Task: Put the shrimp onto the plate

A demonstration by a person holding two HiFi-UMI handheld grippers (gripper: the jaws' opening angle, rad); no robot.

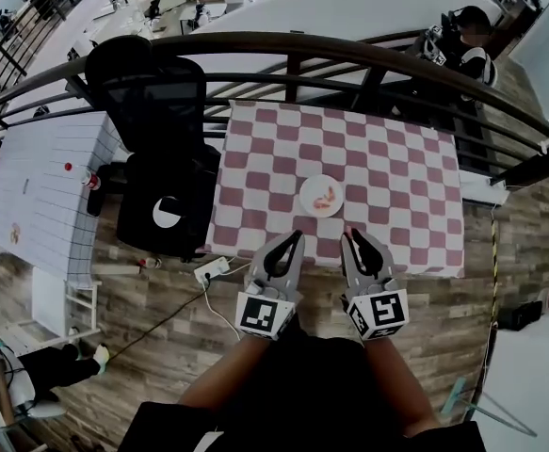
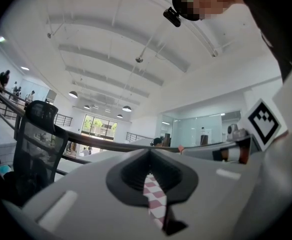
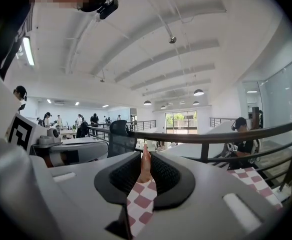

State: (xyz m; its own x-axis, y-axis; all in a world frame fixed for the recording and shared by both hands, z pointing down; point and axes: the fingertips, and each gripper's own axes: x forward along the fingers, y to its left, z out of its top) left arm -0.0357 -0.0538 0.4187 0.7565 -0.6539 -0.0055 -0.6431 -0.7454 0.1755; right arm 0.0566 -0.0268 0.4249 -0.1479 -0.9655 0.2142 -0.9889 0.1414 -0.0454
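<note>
On the red-and-white checked tablecloth (image 1: 387, 172) stands a small white plate (image 1: 308, 202) with pink shrimp (image 1: 328, 197) lying on it. Both grippers hover over the table's near edge, just short of the plate. My right gripper (image 1: 347, 233) is shut on another pink shrimp (image 3: 144, 165), which pokes up between its black pads (image 3: 168, 176); its tip also shows in the head view. My left gripper (image 1: 298, 236) is shut with nothing in it. Through the narrow slit between its pads (image 2: 130, 176) only the checked cloth (image 2: 153, 196) shows.
A black office chair (image 1: 156, 111) stands at the table's left side. A dark curved railing (image 1: 349, 53) runs behind the table. A white power strip (image 1: 212, 270) and its cable lie on the wood floor. To the left is a white table (image 1: 39, 191) bearing a red-capped bottle (image 1: 90, 180).
</note>
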